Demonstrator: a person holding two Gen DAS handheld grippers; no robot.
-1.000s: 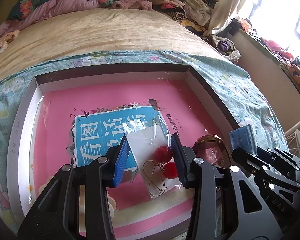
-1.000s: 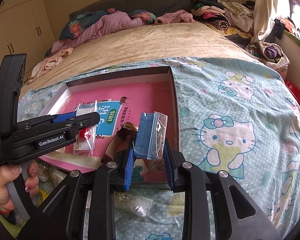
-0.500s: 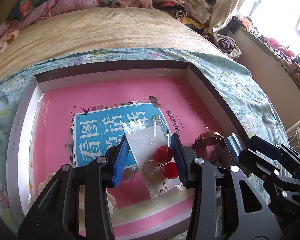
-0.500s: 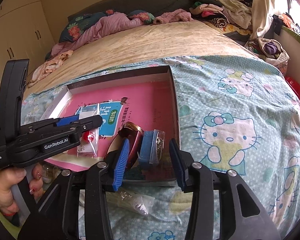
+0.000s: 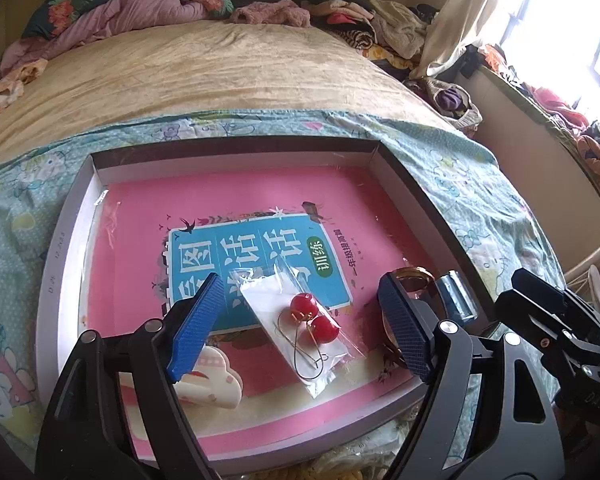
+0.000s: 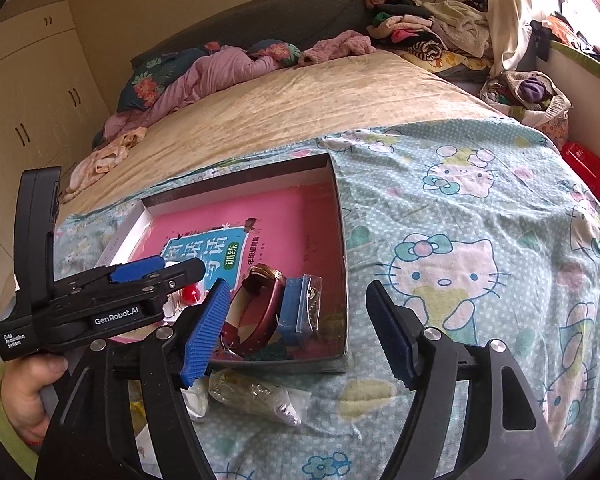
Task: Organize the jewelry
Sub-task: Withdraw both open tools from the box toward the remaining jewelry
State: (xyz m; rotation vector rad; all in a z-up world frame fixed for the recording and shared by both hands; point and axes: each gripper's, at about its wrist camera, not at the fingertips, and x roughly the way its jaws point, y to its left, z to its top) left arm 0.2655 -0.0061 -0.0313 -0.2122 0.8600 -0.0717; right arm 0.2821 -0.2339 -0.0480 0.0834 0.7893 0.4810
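A shallow box (image 5: 66, 240) with a pink book lining (image 5: 148, 216) lies on the bed. A clear bag with red cherry earrings (image 5: 308, 326) lies in it, between the jaws of my open left gripper (image 5: 300, 320). A dark red bracelet (image 6: 260, 308) and a small bag with a blue strip (image 6: 300, 308) lie in the box's near right corner. My right gripper (image 6: 296, 328) is open above them, empty. A cream cloud hair clip (image 5: 212, 376) lies at the box's near left.
Several clear bags of jewelry (image 6: 256, 392) lie on the Hello Kitty sheet (image 6: 460, 260) in front of the box. Bedding and clothes are piled at the far end (image 6: 228, 68). A window ledge runs along the right (image 5: 540, 100).
Both grippers opened. The left let the earring bag down into the box. The right released the blue-strip bag beside the bracelet and pulled back.
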